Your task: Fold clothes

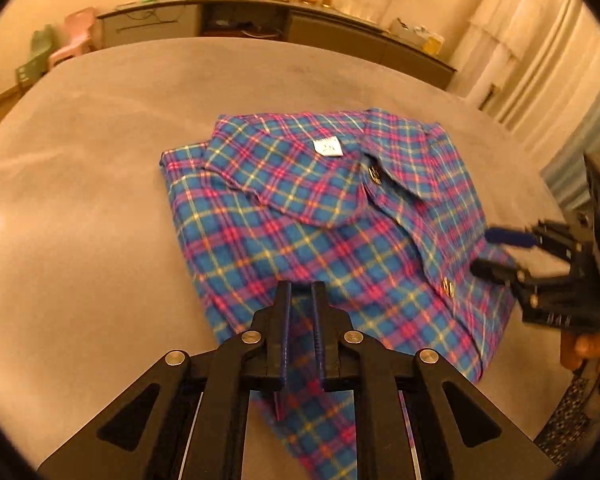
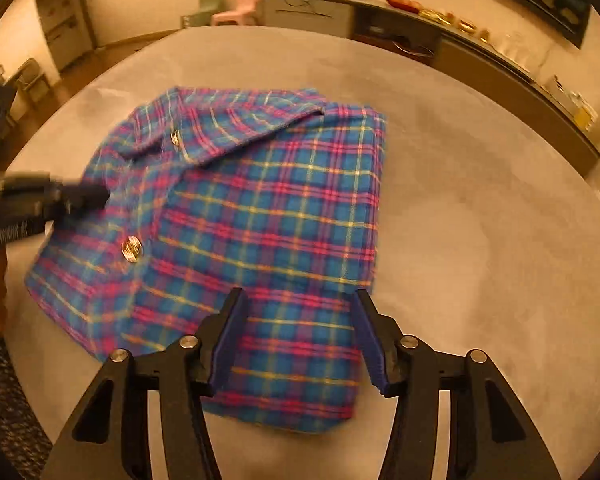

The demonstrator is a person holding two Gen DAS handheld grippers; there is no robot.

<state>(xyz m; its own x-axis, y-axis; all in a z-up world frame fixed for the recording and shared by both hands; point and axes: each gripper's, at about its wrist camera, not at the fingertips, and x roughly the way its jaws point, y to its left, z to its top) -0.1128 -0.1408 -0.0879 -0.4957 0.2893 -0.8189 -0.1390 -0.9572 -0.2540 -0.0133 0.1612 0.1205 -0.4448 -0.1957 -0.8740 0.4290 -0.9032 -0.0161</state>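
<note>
While shirt lies folded flat on grey table, collar up, both grippers hover over near edge. Left gripper: jaws nearly shut, narrow gap, cloth visible beneath; cannot tell if pinching fabric. Right gripper: jaws about half open, nothing held, shirt's near corner below and between fingers. Risks: if left jaws have cloth, pulling away drags top layer and undoes fold; open right fingers may snag hem; button placket may shift off-centre.
</note>
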